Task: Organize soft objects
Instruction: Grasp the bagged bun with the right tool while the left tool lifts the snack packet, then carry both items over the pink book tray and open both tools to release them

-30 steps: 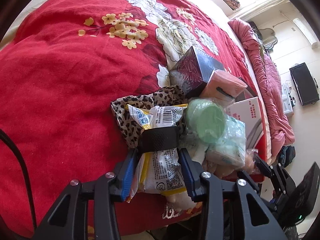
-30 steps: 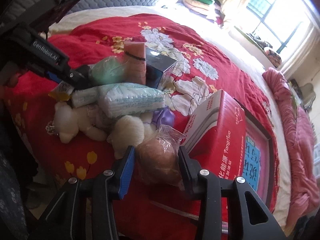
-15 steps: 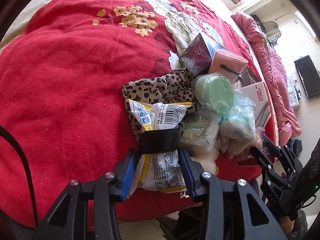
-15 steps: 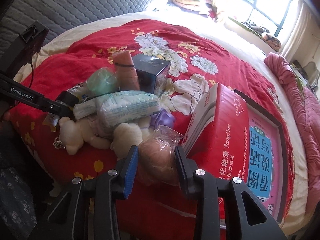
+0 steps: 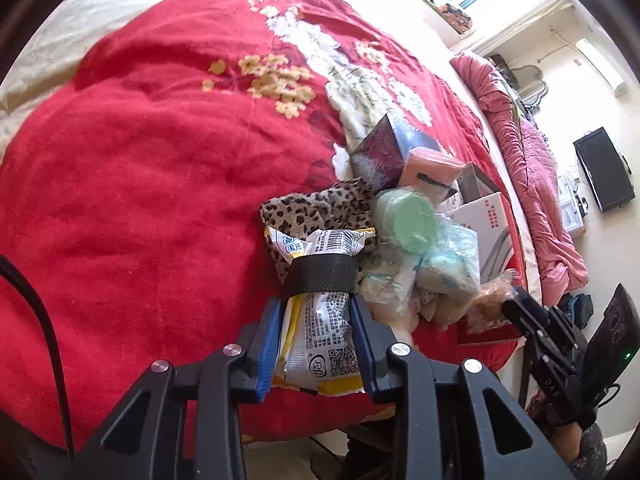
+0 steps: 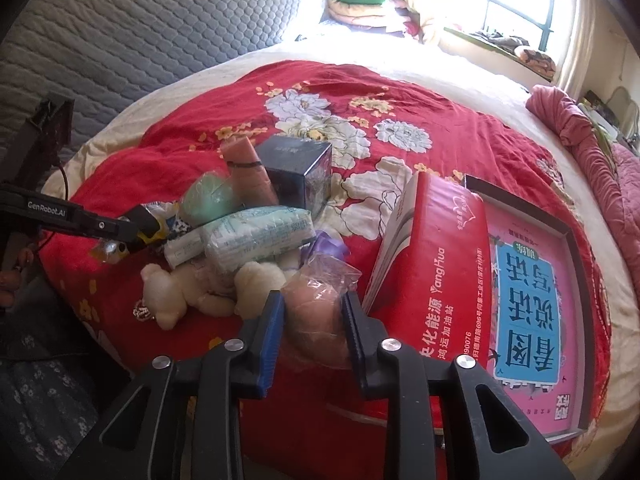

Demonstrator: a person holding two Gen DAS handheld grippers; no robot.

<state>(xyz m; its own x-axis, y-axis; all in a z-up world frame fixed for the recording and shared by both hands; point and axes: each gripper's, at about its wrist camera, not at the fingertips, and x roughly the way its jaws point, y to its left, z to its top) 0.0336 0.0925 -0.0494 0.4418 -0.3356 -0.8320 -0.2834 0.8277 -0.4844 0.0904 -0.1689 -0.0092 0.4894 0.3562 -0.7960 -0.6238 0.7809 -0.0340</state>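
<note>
Left wrist view: left gripper (image 5: 316, 312), jaws just closing, pinches one white-and-yellow snack packet (image 5: 320, 332) at lower centre, at the near edge of the red bedspread (image 5: 140, 180). One leopard-print cloth (image 5: 316, 208) lies behind it. Right wrist view: right gripper (image 6: 314, 312), jaws likewise just closing, pinches one bagged tan soft item (image 6: 316, 312) at lower centre. Beside it: one cream plush bear (image 6: 172, 296), one tissue pack (image 6: 256, 236), one red box (image 6: 432, 280), one dark box (image 6: 296, 168).

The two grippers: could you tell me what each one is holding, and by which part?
The left gripper pinches the white and yellow snack packet across its lower half; the right gripper squeezes the pinkish soft item in a clear bag at its sides.
</note>
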